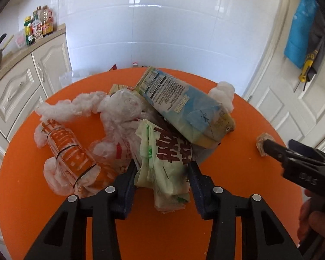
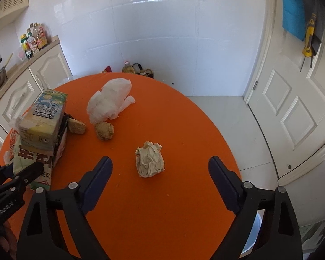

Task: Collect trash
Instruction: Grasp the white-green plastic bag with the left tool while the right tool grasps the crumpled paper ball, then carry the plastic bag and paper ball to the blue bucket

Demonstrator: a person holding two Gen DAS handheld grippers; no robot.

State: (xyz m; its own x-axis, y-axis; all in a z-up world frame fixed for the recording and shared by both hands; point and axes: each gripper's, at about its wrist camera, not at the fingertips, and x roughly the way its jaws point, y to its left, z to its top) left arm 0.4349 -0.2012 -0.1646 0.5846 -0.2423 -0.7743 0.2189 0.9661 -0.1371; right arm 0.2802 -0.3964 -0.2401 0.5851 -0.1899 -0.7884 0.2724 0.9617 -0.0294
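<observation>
A pile of trash lies on the round orange table. My left gripper has its jaws around a crumpled green-and-white bag with brown print, touching its sides. A blue milk carton leans on the pile; it also shows in the right wrist view. A clear plastic bottle lies to the left among white plastic bags. My right gripper is open, with a crumpled paper ball between and just beyond its fingertips. It also shows in the left wrist view.
Two brown lumps and a white plastic bag lie mid-table. White cabinets with sauce bottles stand to the left. A white door is on the right. A pale bucket sits below the table's right edge.
</observation>
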